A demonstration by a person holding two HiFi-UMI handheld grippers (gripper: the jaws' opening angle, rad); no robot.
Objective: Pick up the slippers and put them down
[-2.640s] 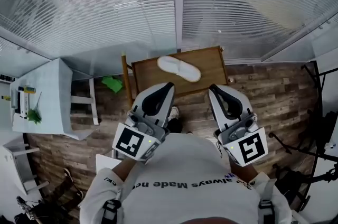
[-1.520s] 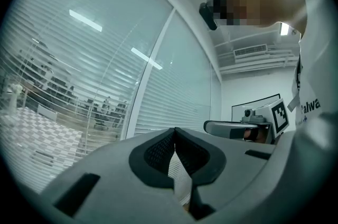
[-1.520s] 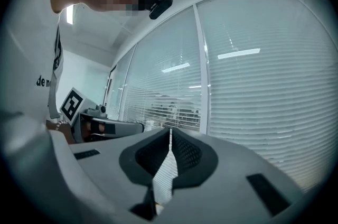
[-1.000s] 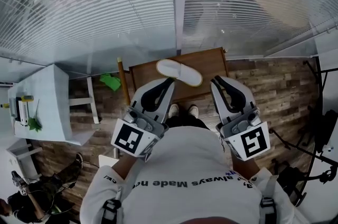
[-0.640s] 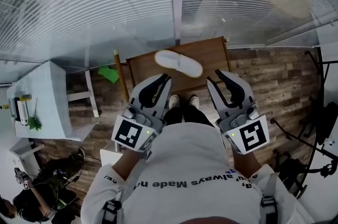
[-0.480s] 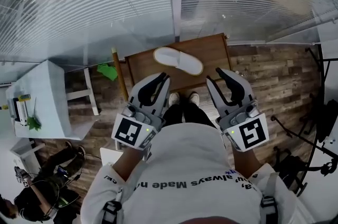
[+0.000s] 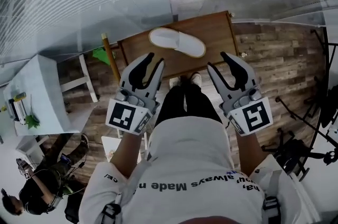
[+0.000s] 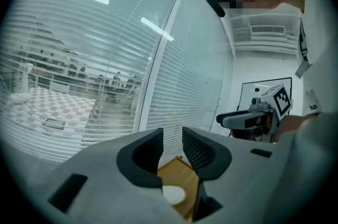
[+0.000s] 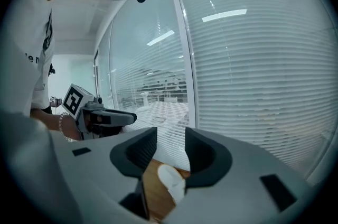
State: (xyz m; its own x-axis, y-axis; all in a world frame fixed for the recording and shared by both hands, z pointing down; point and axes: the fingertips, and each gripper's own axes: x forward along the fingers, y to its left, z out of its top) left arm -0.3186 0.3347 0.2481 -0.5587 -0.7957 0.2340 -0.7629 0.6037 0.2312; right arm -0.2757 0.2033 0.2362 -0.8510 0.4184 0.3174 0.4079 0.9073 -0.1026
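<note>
Furniture in white (image 7: 37, 91) far left, well apart from counter (image 7: 219, 27). Left gripper (image 7: 156, 59): jaws narrowly parted, just been opening, nothing between. White slipper (image 7: 177, 42) lies on counter's left half, bare wood to its right. Right gripper (image 7: 217, 60): jaws wider, also just been opening, empty. Wood floor (image 7: 274, 70) open at right.

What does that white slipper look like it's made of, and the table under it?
The slipper: probably soft fabric, matte white, no shine, rounded padded outline. The table: looks like wood or veneer, warm brown, smooth flat top; grain too small to tell.
</note>
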